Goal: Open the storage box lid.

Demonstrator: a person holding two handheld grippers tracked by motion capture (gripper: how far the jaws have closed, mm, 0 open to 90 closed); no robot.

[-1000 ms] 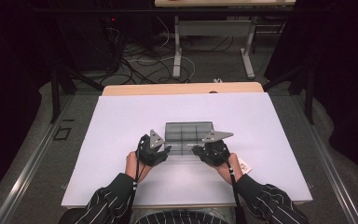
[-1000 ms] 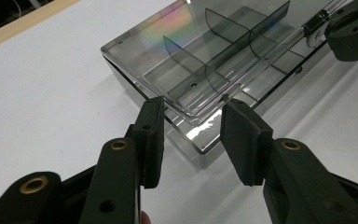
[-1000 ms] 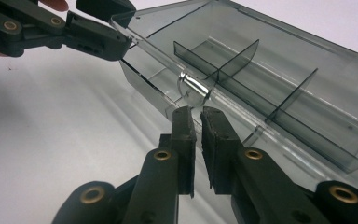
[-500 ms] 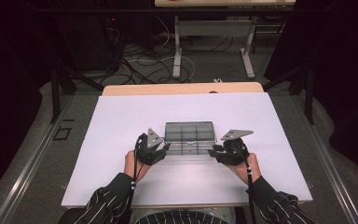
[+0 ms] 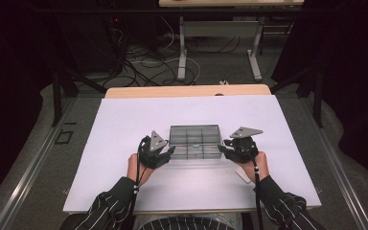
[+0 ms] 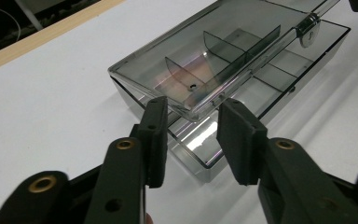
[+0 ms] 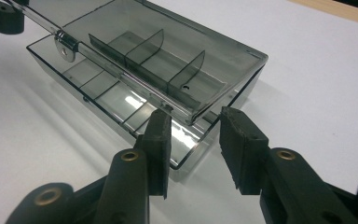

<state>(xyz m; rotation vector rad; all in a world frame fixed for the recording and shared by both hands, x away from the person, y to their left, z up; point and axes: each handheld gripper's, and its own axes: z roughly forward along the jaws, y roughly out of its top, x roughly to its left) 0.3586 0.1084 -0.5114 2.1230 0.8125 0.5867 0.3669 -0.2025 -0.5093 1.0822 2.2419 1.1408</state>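
Observation:
A smoky clear compartment box [image 5: 195, 141] lies on the white table top [image 5: 124, 124]. Its hinged lid [image 6: 205, 51] rests slightly lifted over the divided base [image 6: 279, 65], and a metal latch [image 6: 310, 32] shows on the front edge. My left gripper [image 5: 171, 152] is at the box's left end, and its jaws have just been opening. In the left gripper view the lid's corner stands between the left gripper's [image 6: 193, 135] pads, untouched. My right gripper [image 5: 221, 148] is at the right end, its jaws likewise just opened. The right gripper [image 7: 196, 149] straddles the other lid corner [image 7: 193, 116] with gaps on both sides.
The table's wooden far edge [image 5: 187, 91] borders a dark floor with cables and a desk's legs [image 5: 182, 52]. A small pale flat item [image 5: 243, 175] lies by the right wrist. White surface spreads to both sides of the box.
The right hand has slid right along the box's front to its right end, and its jaws stand wider. The left hand has stayed at the left end.

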